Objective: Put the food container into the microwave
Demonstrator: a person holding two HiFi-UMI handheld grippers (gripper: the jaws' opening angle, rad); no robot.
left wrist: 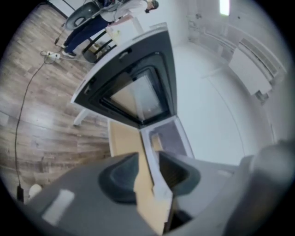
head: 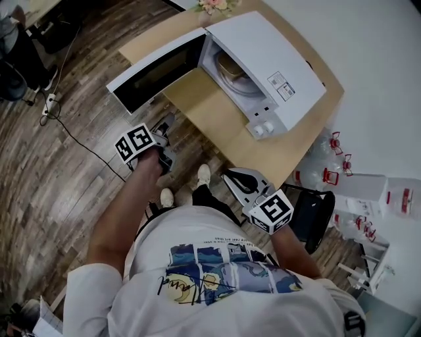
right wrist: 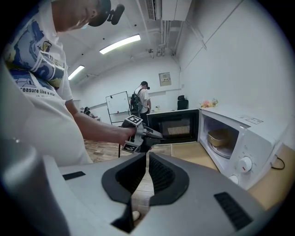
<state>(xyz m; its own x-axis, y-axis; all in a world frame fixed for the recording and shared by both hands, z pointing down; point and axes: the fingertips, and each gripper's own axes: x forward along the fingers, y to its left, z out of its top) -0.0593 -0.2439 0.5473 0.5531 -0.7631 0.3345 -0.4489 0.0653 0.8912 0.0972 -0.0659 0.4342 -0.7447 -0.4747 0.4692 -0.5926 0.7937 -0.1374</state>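
The white microwave (head: 263, 59) stands on a wooden table (head: 217, 112) with its door (head: 158, 69) swung wide open. The tan food container (head: 231, 66) sits inside on the turntable, and the right gripper view also shows the container (right wrist: 219, 137) in the cavity. My left gripper (head: 166, 150) hangs below the door's free edge, off the table; its jaws (left wrist: 148, 168) stand a little apart with nothing between them. My right gripper (head: 231, 176) is held low by the table's near corner. Its jaws (right wrist: 147, 159) are shut and empty.
Several water bottles (head: 325, 164) stand on the floor right of the table, beside a black chair (head: 316, 217). A power strip and cable (head: 49, 105) lie on the wood floor at left. Flowers (head: 214, 5) sit behind the microwave. A person (right wrist: 142, 99) stands far back.
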